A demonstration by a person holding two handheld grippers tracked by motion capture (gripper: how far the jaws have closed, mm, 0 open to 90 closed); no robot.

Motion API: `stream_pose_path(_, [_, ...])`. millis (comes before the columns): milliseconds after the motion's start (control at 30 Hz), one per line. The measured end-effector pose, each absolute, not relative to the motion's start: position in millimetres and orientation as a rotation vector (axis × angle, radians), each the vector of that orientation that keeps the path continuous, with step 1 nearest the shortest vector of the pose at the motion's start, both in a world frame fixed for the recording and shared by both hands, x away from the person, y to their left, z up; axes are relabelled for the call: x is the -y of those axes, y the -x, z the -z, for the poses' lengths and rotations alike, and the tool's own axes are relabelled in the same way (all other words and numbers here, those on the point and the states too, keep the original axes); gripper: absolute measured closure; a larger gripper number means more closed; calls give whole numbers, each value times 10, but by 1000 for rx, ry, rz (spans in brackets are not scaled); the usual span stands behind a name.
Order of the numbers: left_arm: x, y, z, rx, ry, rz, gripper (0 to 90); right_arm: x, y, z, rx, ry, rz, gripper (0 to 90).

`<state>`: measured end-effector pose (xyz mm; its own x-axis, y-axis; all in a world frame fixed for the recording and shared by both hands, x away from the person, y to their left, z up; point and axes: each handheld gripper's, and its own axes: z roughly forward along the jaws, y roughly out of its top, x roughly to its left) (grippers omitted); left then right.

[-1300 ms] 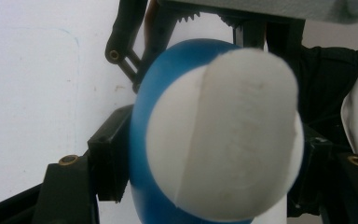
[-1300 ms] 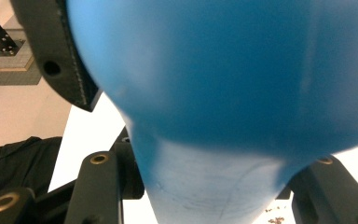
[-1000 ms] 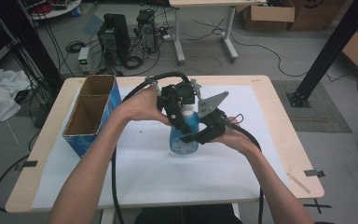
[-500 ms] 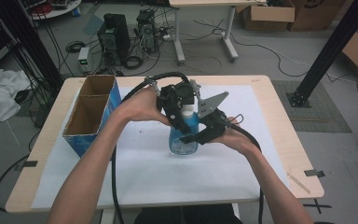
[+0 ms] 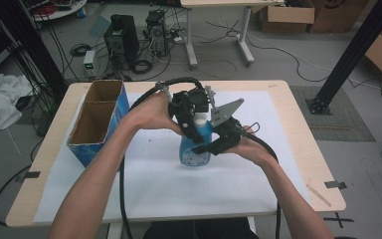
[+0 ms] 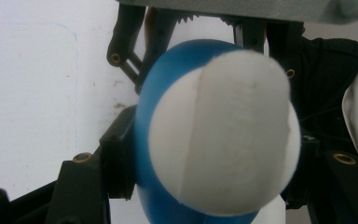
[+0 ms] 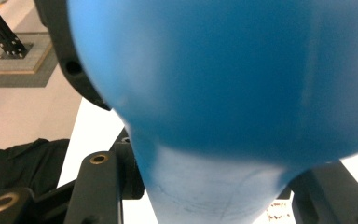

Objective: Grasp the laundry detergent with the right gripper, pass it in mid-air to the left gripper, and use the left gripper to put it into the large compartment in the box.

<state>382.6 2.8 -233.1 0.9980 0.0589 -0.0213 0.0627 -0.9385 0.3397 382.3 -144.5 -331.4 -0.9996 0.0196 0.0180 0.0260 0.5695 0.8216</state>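
Note:
A blue bottle [image 5: 195, 149] with a white cap [image 6: 223, 135] stands upright on the white sheet near the table's middle. My left gripper [image 5: 194, 125] comes down on its top from the left. Its jaws have just been closing and now sit against both sides of the cap [image 5: 199, 120], which bulges up between them in the left gripper view. My right gripper [image 5: 208, 147] reaches in from the right and is shut on the bottle's body. In the right gripper view the blue bottle [image 7: 223, 84] looms close between the jaws.
An open cardboard box [image 5: 97, 119] with blue sides stands at the table's left. A white sheet [image 5: 154, 184] covers most of the wooden table [image 5: 308, 164]. Black cables trail from both grippers. Computers, boxes and a black frame post stand on the floor beyond.

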Motion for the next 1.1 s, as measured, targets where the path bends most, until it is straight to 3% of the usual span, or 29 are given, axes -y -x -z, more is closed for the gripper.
stream_pose_path(733, [-26, -3791, 2343, -79, -2803, -2, 381, 1452, -3821, 3370, 2739, 49, 1496, 434])
stream_pose_path(1100, [-14, -3775, 2358, -65, -2811, -5, 381, 1433, -3829, 3403, 2732, 75, 1475, 366])
